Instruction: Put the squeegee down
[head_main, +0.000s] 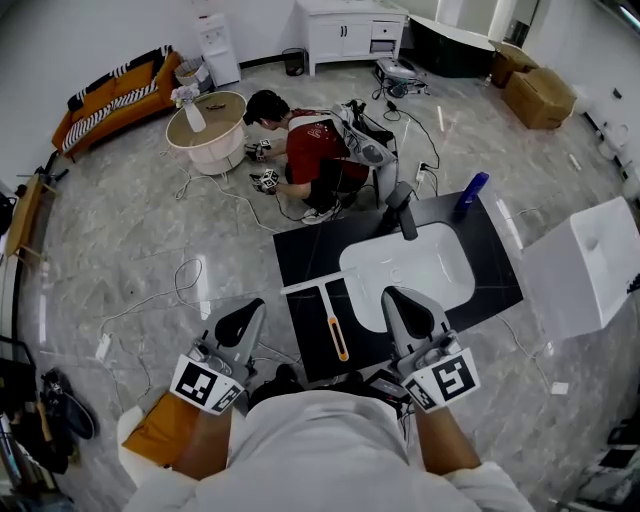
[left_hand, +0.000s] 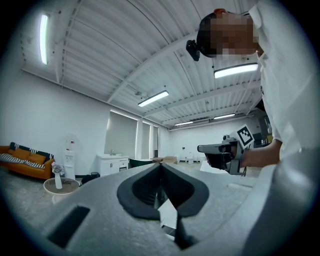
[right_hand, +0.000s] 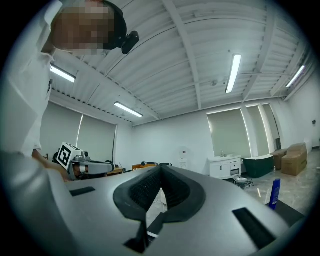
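The squeegee (head_main: 336, 332), with a white blade bar and an orange grip, lies flat on the black countertop (head_main: 310, 350) just left of the white sink. Nothing holds it. My left gripper (head_main: 243, 318) hovers to its left and my right gripper (head_main: 405, 305) to its right, over the sink's near edge. Both point level and away from me. The left gripper view shows the left gripper (left_hand: 160, 170) with its jaws pressed together and empty. In the right gripper view the right gripper (right_hand: 160, 172) is likewise shut with nothing between its pads. Neither gripper view shows the squeegee.
A white sink basin (head_main: 410, 265) with a black faucet (head_main: 403, 210) is set in the counter, and a blue bottle (head_main: 472, 192) stands behind it. A white box (head_main: 585, 265) sits at the right. A person in red (head_main: 305, 150) crouches on the floor beyond, among cables.
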